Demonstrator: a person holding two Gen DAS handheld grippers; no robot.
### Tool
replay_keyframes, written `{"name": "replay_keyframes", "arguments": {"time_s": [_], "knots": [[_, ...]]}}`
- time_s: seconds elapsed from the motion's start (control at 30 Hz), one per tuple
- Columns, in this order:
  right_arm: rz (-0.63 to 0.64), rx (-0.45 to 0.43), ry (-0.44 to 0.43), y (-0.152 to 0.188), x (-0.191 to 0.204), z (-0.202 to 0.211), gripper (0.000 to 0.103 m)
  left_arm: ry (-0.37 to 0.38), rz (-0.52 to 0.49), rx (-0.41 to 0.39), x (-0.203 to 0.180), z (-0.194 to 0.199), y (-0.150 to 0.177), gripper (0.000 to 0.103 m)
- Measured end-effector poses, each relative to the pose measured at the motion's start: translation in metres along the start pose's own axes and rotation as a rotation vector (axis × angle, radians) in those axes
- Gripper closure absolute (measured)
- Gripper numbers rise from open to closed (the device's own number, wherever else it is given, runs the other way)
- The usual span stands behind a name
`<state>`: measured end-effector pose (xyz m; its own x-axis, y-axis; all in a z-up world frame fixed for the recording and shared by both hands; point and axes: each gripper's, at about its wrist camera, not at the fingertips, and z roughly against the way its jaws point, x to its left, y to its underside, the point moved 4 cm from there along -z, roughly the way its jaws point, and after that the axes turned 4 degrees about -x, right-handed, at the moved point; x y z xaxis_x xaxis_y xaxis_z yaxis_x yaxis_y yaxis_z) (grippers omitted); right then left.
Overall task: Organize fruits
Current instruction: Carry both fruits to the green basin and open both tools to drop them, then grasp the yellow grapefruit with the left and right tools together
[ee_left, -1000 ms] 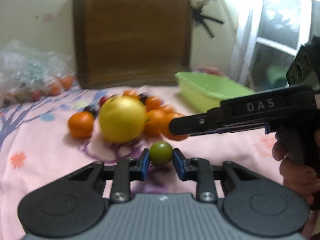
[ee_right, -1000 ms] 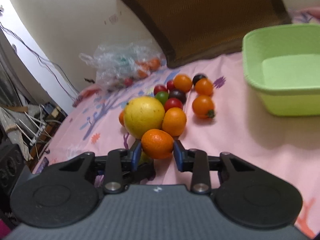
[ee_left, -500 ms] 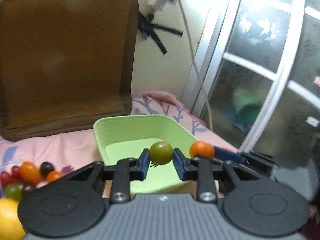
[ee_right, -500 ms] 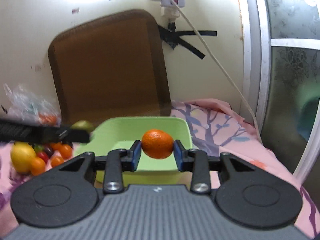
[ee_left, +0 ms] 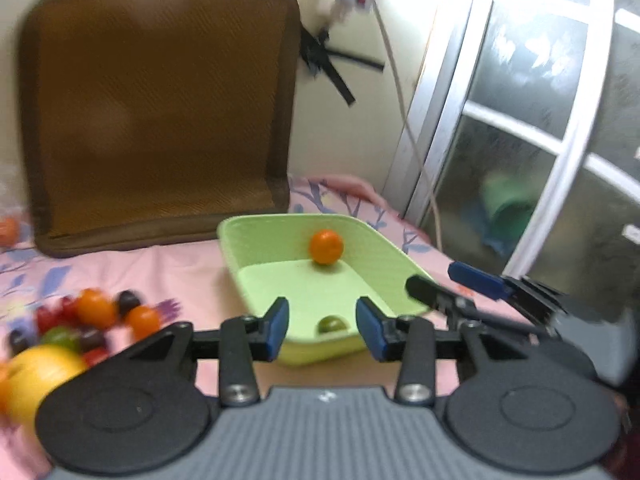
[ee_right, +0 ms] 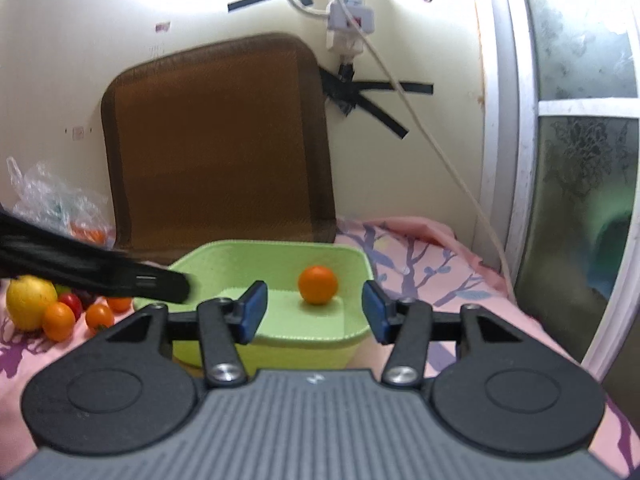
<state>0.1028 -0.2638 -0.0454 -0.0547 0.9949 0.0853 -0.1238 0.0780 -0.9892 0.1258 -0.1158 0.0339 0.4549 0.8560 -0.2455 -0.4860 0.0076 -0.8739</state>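
Both grippers hover over the green tub point(ee_left: 384, 240), and both are empty. The left gripper point(ee_left: 322, 327) has its jaws wide apart, nothing between the blue pads point(ee_left: 277, 326). Just below that gap a green tomato point(ee_left: 331, 323) sits on the tub floor against the near wall. The right gripper point(ee_right: 315, 310) shows the same, jaws spread with nothing in them, and an orange point(ee_right: 317, 284) rests on the tub floor toward the far wall, well apart from the tomato. From the left view that orange point(ee_left: 326, 247) sits near the tub's back wall, and the right gripper point(ee_left: 460, 286) reaches in from the right, over the tub's rim.

The tub stands on a pink floral bedsheet point(ee_right: 420, 256). Off to the left on the sheet lies the remaining pile point(ee_left: 88, 316): a lemon point(ee_right: 30, 301), small oranges and red, dark and green tomatoes, bunched close together. A brown cushion point(ee_right: 216, 140) leans on the wall behind the tub, and a plastic bag point(ee_right: 52, 204) with more fruit sits beside it.
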Motion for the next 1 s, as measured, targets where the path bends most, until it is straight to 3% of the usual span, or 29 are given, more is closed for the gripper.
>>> {"name": "replay_keyframes", "arguments": {"time_s": [0.1,0.2,0.37,0.47,0.6,0.73,0.9,1.0], "knots": [[-0.047,0.005,-0.050,-0.003,0.003,0.011,0.050,-0.031,0.020,-0.038,0.025,0.047,0.013,0.062],[-0.054,0.034,-0.126,-0.006,0.021,0.016,0.053,-0.144,0.047,-0.051,0.061,0.091,0.029,0.062],[-0.029,0.100,-0.298,-0.005,0.074,0.017,0.053,-0.230,0.224,-0.069,0.120,0.132,0.048,0.062],[0.034,0.140,-0.384,-0.002,0.115,0.016,0.053,-0.234,0.303,-0.090,0.143,0.143,0.054,0.062],[0.191,0.139,-0.466,0.001,0.170,0.013,0.051,-0.225,0.332,-0.121,0.150,0.146,0.054,0.062],[0.347,0.123,-0.512,0.005,0.217,-0.006,0.032,-0.220,0.352,-0.140,0.153,0.157,0.062,0.054],[0.447,0.170,-0.486,0.013,0.245,-0.037,0.037,-0.225,0.364,-0.149,0.161,0.165,0.065,0.054],[0.400,0.145,-0.510,0.008,0.240,-0.022,0.041,-0.227,0.365,-0.154,0.166,0.168,0.064,0.054]]}}
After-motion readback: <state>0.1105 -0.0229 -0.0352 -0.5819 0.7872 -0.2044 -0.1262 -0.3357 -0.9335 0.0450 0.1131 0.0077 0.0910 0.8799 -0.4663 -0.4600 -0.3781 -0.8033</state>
